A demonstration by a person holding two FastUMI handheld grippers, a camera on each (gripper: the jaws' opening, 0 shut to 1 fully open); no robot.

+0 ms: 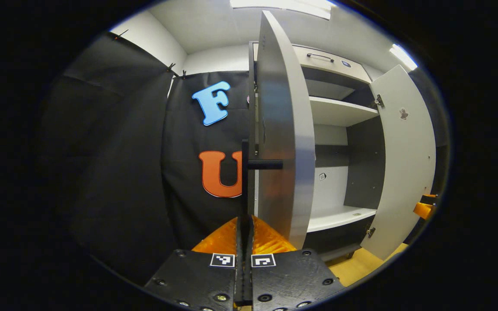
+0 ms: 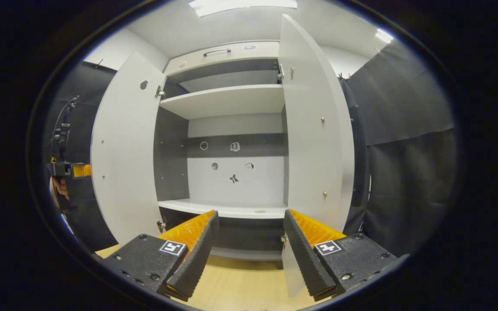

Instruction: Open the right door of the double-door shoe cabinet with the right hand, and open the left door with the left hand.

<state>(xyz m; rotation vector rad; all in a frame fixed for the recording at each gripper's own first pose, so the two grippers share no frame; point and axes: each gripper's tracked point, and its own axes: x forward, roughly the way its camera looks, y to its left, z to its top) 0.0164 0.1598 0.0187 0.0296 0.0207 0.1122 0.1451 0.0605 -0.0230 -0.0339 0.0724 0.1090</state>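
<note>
Both doors stood open, stiff and light on their hinges; your left tool was clenched on the handle, your right tool released.

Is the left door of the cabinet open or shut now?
Open. The left door is swung out, showing the shelves inside; the left gripper is closed on its handle.

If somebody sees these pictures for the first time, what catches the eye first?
The cabinet with both doors swung wide, its shelves bare. In the left gripper view, the left door stands edge-on right ahead, the left gripper shut on its handle. The right gripper hangs open beside the right door.
</note>
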